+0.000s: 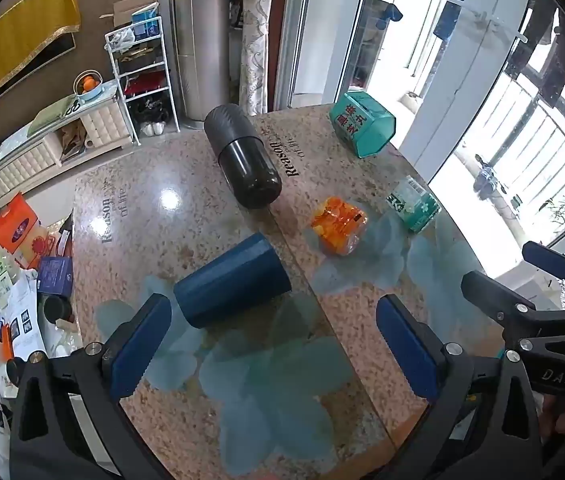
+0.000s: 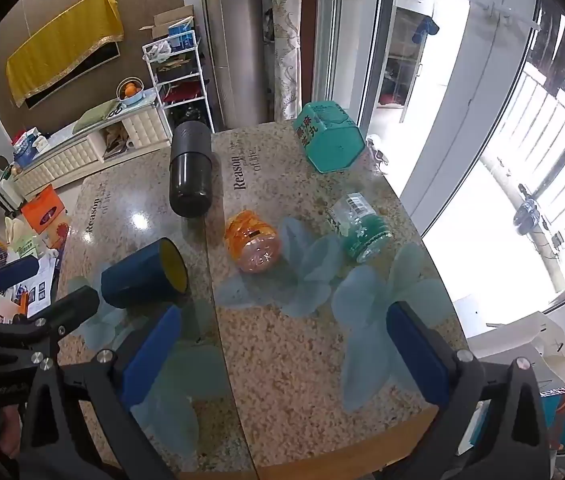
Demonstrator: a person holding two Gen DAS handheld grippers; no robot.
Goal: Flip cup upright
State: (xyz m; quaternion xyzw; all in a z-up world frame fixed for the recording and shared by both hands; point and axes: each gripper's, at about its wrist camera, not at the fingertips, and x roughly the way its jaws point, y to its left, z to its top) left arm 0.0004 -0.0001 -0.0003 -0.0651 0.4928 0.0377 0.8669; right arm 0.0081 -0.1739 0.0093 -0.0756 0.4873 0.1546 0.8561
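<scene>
While the cup (image 1: 232, 280) lies on its side on the counter (image 1: 186, 216), its yellow inside shows at the open mouth in my right view, where the cup (image 2: 142, 274) sits toward the counter's left edge. My left hand-held gripper (image 1: 274, 344) hangs just before it, jaws spread wide, gripping nothing. My right hand-held gripper (image 2: 282, 352) is equally wide and bare, beside the cup's mouth. Beyond lie a black flask (image 1: 242, 156), an orange jar (image 1: 338, 226), a green bottle (image 1: 414, 208) and, near the far edge, a teal box (image 1: 362, 130).
</scene>
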